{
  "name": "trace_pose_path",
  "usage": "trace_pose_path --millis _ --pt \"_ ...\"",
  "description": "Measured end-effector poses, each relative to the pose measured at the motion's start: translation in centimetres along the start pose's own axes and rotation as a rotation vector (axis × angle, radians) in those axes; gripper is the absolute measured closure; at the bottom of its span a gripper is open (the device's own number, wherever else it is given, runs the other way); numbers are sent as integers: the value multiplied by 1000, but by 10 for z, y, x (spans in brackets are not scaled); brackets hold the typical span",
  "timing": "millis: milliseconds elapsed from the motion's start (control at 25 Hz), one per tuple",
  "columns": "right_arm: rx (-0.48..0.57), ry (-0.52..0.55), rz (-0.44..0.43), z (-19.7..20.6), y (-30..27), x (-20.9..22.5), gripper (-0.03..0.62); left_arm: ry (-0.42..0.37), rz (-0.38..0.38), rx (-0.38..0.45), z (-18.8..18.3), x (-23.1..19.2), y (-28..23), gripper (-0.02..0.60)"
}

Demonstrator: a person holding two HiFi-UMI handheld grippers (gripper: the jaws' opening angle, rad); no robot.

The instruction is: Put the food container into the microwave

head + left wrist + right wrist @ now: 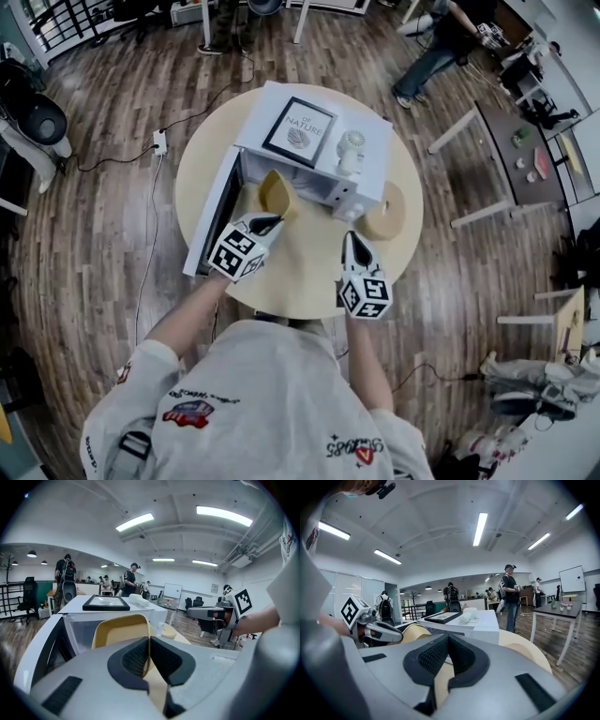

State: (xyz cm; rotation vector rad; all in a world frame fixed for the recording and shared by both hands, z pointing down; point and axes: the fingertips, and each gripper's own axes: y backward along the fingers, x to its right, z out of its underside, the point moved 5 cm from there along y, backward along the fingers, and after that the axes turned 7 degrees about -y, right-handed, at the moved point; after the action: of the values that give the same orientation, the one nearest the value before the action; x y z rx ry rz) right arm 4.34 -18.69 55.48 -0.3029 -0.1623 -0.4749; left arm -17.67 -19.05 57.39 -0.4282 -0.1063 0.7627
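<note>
**Yellow container held at the microwave's open mouth**

The left gripper [269,222] [149,654] has its 2 jaws clamped on the thin wall of the yellow food container [275,192] [119,629]. The wall runs as a narrow strip between the dark ribbed pads. The container stands tipped up on edge, its hollow side facing back toward the gripper. It sits right at the open front of the white microwave [375,175] [75,609]; whether its far edge is already inside cannot be told.

The microwave door [214,220] [41,654] is swung wide to the left. On the microwave's top lie 1 black picture frame [299,131] [106,602] [444,616] and 1 small white object [350,152].

The right gripper [352,240] [448,654] hangs over the round pale table [300,274], just right of the left one, with its jaws pressed together on nothing. A round tan piece [384,212] [525,649] rests on the table beside the microwave's right front corner.
</note>
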Motion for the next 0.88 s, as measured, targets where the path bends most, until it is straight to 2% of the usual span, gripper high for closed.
trace_pose_path --millis 480,880 --pt "5 -8 14 -1 3 14 594 -36 28 -37 1 5 -20 566" --pt "-7 -33 12 10 0 29 594 -164 51 -139 13 8 -47 566"
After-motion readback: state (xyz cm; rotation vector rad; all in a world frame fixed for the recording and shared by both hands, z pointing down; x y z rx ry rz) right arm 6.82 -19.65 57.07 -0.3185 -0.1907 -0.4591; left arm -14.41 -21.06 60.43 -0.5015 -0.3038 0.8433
